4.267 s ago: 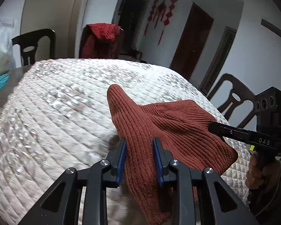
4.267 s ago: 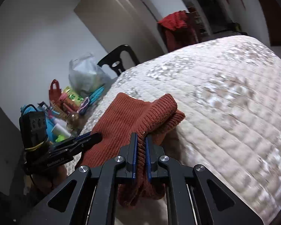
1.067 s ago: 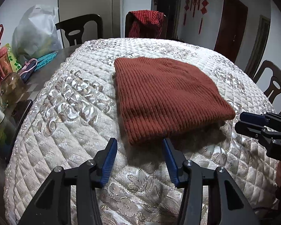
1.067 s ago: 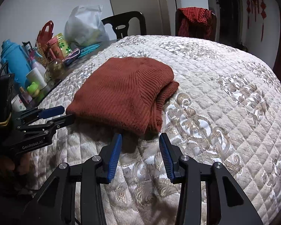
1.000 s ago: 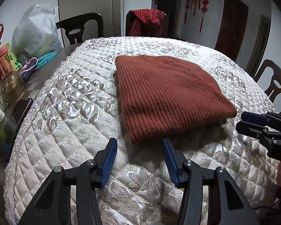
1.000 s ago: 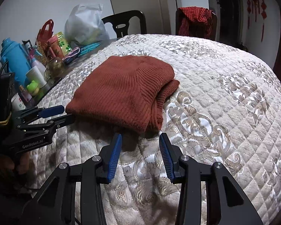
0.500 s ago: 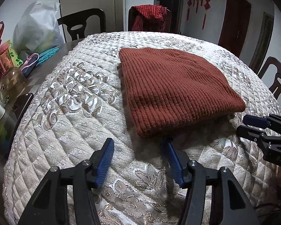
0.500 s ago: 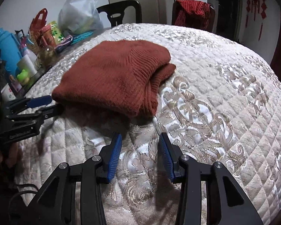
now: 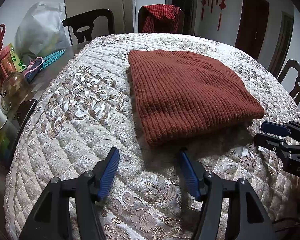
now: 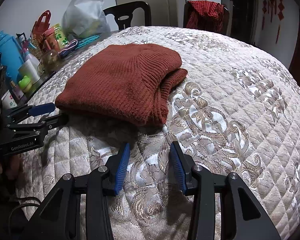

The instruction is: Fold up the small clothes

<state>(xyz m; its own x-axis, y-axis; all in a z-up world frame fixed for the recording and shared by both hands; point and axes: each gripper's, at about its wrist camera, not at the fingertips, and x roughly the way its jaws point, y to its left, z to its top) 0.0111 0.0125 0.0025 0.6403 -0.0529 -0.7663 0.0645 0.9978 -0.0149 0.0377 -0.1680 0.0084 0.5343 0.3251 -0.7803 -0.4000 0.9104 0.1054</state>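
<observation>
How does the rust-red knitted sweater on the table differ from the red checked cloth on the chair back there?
The rust-red ribbed knit sweater lies folded flat on the quilted tablecloth; the red checked cloth hangs draped over a dark chair's back. The sweater is plain-coloured and sits near the cameras; the cloth is patterned and sits beyond the table. Both are reddish fabric, untouched by either gripper.

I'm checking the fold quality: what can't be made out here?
- Folded rust-brown knit sweater: its inner layers and sleeves are hidden under the top layer in both views.
- Its underside is hidden against the quilted cream tablecloth.
- White plastic bag: its contents are blurred by the translucent plastic.
</observation>
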